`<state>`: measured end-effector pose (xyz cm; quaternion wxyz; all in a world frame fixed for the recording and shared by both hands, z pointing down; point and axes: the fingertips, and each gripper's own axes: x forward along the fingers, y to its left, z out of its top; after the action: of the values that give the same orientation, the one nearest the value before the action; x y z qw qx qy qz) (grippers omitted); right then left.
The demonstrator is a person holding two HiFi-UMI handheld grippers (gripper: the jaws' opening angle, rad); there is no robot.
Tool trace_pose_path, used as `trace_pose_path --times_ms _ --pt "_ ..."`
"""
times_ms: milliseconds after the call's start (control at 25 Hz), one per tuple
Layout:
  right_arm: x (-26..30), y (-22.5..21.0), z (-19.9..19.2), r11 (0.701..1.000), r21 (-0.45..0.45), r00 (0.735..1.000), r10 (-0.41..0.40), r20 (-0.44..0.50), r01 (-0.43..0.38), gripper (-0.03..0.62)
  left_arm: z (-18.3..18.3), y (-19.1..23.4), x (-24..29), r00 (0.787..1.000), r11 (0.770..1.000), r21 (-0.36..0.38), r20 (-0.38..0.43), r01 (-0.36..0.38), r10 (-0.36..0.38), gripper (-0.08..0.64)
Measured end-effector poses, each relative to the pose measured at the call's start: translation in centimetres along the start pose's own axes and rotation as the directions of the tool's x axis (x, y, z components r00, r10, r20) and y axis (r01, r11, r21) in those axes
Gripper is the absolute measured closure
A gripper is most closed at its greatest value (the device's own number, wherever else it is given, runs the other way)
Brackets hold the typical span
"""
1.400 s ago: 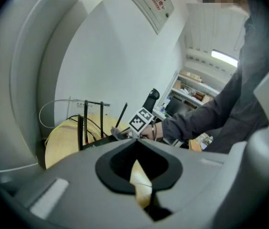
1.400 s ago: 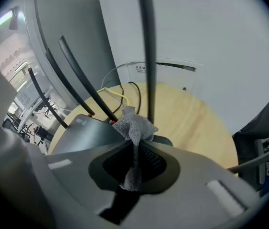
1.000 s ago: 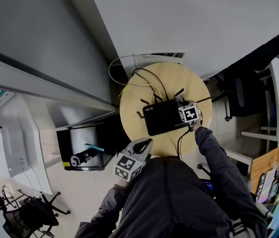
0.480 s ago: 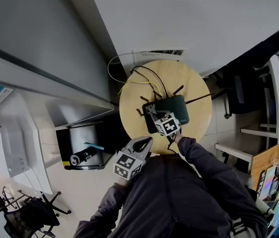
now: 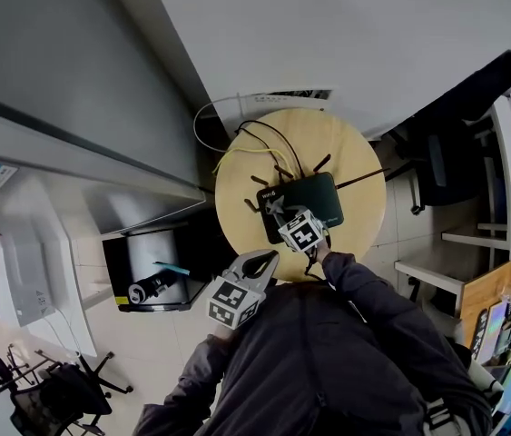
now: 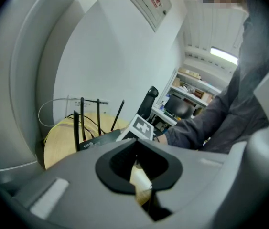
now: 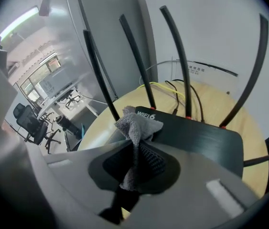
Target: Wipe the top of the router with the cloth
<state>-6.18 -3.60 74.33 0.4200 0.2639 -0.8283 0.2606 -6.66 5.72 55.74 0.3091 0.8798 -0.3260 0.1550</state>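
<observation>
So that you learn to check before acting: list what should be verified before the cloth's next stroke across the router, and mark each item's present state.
1. Cloth held: ok. The right gripper has its fingers shut on the grey cloth.
2. Cloth on router: ok. Its bunched end rests on the labelled corner of the black router.
3. Stroke path: ok. The router's top ahead is bare.
4. Antennas: cannot tell. One rises right beside the cloth and may snag.
5. Router steadied: not ok. The left gripper hangs off the round table, holding nothing.
</observation>
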Motion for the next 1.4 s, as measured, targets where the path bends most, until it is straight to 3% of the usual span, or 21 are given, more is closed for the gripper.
trace_pose_path --times_ms 280,560,880,960,1040,1240,1400 --pt "-2.9 -6.7 -2.9 0.991 0.038 0.992 -0.127 0.021 0.126 0.563 0.3 -1.1 1.4 0.999 0.999 0.024 -0.017 0.029 -0.029 0.560" --pt "-6.7 -14.0 -6.6 0.956 0.145 0.966 -0.258 0.016 0.253 0.563 0.0 -1.7 1.8 0.999 0.999 0.034 -0.030 0.042 -0.041 0.560" --pt "-7.7 -16.0 -7.4 0.931 0.177 0.945 -0.326 0.006 0.320 0.563 -0.6 -1.5 0.8 1.000 1.000 0.014 -0.016 0.017 -0.017 0.560" --pt "-7.8 -15.4 -6.8 0.924 0.181 0.939 -0.343 -0.003 0.337 0.563 -0.9 -1.3 0.3 1.000 1.000 0.011 -0.015 0.011 -0.011 0.560" --pt "-7.7 -13.3 -5.3 0.935 0.160 0.946 -0.323 0.018 0.316 0.563 -1.1 -1.2 -0.1 1.000 1.000 0.011 -0.013 0.008 -0.008 0.560" --pt "-4.8 -4.2 -1.6 0.987 0.061 0.983 -0.156 0.095 0.151 0.563 -1.6 -1.0 -1.1 1.000 1.000 0.014 -0.012 0.009 -0.009 0.560" --pt "-2.1 2.4 -1.2 0.999 0.009 0.996 -0.045 0.075 0.045 0.563 -2.1 -0.7 -1.8 0.999 1.000 0.022 -0.029 0.021 -0.020 0.560"
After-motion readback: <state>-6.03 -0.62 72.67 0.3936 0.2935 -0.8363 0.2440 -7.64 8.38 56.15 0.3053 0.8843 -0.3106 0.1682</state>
